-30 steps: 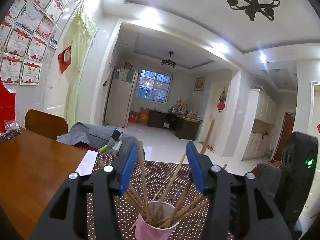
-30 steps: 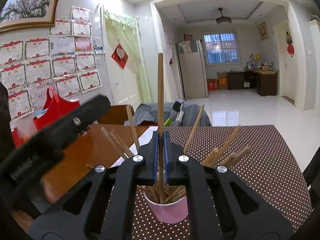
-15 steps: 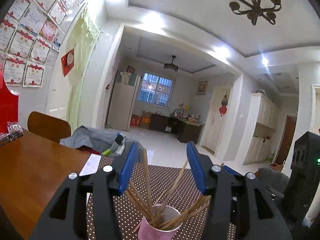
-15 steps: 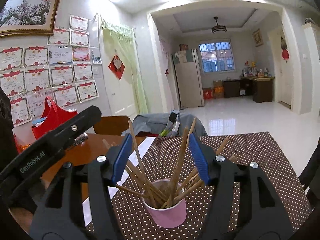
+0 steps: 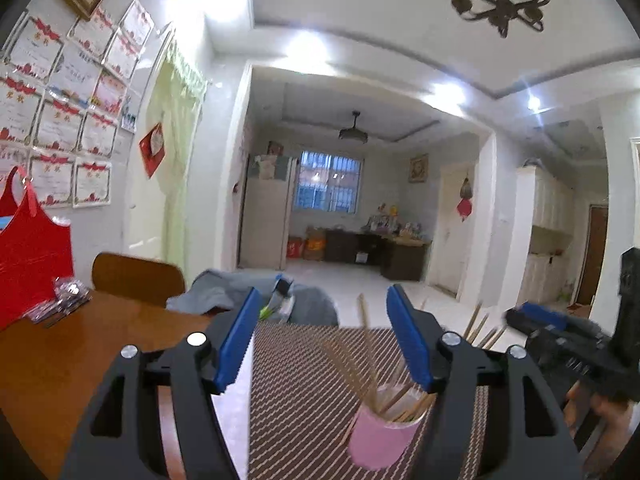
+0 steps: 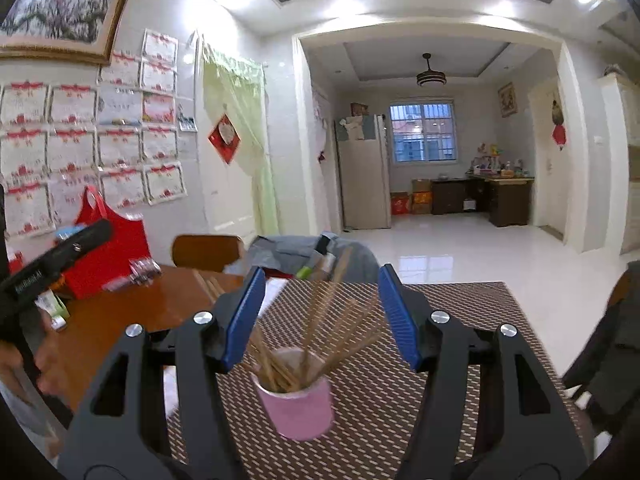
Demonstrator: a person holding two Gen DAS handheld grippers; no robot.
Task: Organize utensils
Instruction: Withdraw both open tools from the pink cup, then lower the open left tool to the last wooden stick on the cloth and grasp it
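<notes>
A pink cup (image 6: 298,402) full of several wooden chopsticks (image 6: 320,320) stands on a brown dotted placemat (image 6: 448,320). It also shows in the left wrist view (image 5: 380,436), low and right of centre. My right gripper (image 6: 322,314) is open and empty, held just above and behind the cup. My left gripper (image 5: 320,340) is open and empty, to the left of the cup. The right gripper's body (image 5: 568,344) shows at the right edge of the left wrist view. The left gripper's body (image 6: 52,264) shows at the left of the right wrist view.
The wooden table (image 6: 132,320) carries a red bag (image 6: 108,248), small packets (image 6: 140,270) and loose chopsticks (image 6: 210,286) left of the placemat. A wooden chair (image 6: 206,250) and grey clothing (image 6: 304,256) sit at the table's far edge.
My right gripper let a chopstick go into the cup and opened. Both grippers have pulled back from the cup, the left one swinging to the left.
</notes>
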